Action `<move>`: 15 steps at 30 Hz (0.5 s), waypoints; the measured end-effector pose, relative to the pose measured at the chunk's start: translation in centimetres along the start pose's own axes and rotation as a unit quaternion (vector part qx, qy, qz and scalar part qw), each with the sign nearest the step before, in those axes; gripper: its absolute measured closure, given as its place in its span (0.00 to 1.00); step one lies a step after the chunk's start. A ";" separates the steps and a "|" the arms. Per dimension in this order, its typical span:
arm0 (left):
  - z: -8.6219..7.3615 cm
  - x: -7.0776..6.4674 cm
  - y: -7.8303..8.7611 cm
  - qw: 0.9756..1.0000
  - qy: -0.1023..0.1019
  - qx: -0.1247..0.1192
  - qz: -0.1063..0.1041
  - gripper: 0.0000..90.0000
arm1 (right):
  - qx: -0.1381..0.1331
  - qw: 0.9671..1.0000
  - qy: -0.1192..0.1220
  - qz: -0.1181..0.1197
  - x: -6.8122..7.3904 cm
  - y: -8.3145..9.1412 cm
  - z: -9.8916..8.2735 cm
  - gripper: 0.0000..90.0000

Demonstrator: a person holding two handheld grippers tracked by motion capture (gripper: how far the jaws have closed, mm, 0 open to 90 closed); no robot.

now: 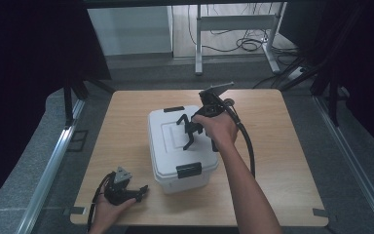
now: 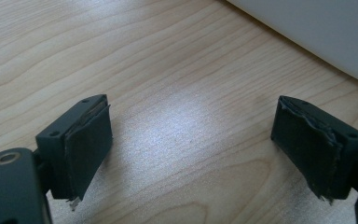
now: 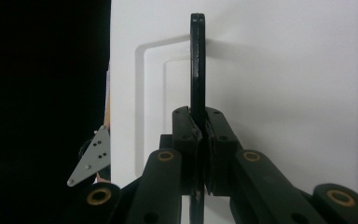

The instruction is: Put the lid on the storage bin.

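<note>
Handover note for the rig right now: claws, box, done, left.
Right claw: shut on the black handle of the white box's lid, handle raised on edge.
Left claw: open, holding nothing, low over the table by the box's near left corner.
White box: mid-table, lid on, black latches at both ends look closed.
Done: handle gripped.
Left: probably lifting or shifting the box; the left claw is free to help.
</note>
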State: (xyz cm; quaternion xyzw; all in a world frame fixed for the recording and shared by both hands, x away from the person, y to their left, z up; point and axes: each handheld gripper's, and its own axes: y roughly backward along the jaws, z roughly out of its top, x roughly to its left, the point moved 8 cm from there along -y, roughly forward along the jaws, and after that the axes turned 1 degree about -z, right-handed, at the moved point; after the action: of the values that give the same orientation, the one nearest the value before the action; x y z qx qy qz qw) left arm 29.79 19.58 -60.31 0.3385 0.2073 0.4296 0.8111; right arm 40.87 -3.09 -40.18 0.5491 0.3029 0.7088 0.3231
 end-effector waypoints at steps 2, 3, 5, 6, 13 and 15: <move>0.0 0.0 0.0 1.000 0.000 0.000 0.000 0.13 | 0.001 1.000 0.000 0.002 0.0 -0.1 0.0 0.94; 0.0 0.0 0.0 1.000 0.000 0.000 0.000 0.13 | -0.001 1.000 0.000 -0.001 0.0 -0.2 0.0 0.94; 0.0 0.0 0.0 1.000 0.000 0.000 0.000 0.13 | 0.001 1.000 -0.004 0.002 0.0 -0.5 0.1 0.94; 0.0 0.0 0.0 1.000 0.000 0.000 0.000 0.13 | 0.000 1.000 -0.003 0.003 0.0 -0.7 0.1 0.94; 0.0 0.0 0.0 1.000 -0.001 0.000 -0.001 0.13 | 0.006 1.000 -0.011 0.010 -0.6 -1.8 0.2 0.93; 0.0 0.0 0.0 1.000 -0.001 0.000 -0.001 0.13 | 0.004 1.000 -0.014 0.022 -0.9 -1.9 0.3 0.93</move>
State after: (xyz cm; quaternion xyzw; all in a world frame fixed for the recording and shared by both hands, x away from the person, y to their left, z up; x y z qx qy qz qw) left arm 29.77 19.56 -60.31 0.3389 0.2070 0.4286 0.8116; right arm 41.54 -2.60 -42.17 0.5671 0.2893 0.7064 0.3093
